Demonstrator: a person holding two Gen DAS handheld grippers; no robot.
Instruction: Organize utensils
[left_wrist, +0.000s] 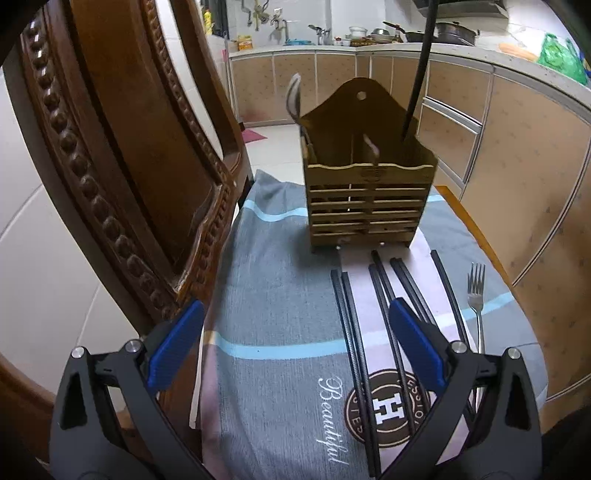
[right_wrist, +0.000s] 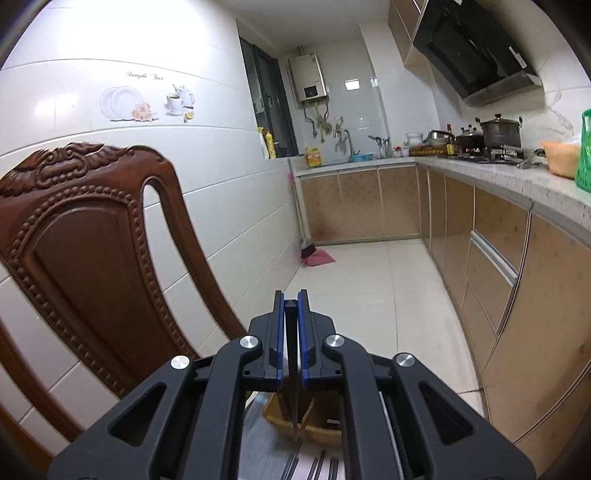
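Two grippers: one in each of the person's hands, each seen from its own wrist camera.
Left gripper (left_wrist: 295, 343): jaws spread wide with nothing between them, hanging over the near end of the cloth; its blue pads (left_wrist: 177, 343) stand far apart.
Right gripper (right_wrist: 291, 332): jaws drawn narrow, pinching a black chopstick (right_wrist: 291, 354) that hangs down from between the blue pads.
Held chopstick, from the left view: a long dark rod (left_wrist: 417, 74) slanting down from the top of the picture, its lower tip inside the right compartment of the holder.
Utensil holder (left_wrist: 369, 192): a slatted wooden caddy with an arched back, standing upright at the far end of the cloth; in the right view it shows below the gripper, under the hanging chopstick.
Holder's contents: a spoon (left_wrist: 293, 99) rises from the left compartment; a second handle (left_wrist: 371, 147) leans near the middle divider.
Loose chopsticks (left_wrist: 351, 325): several black ones lying on the cloth in front of the holder, running near to far, some paired, some apart.
Fork (left_wrist: 476, 295): lying to the right of the chopsticks, tines pointing far.
Cloth (left_wrist: 277, 314): grey with pale blue stripes, printed lettering and a round emblem near.
Chair (left_wrist: 122, 166): carved brown wood, on the left, close beside the cloth.
Background: kitchen cabinets (left_wrist: 517, 147) on the far and right sides.
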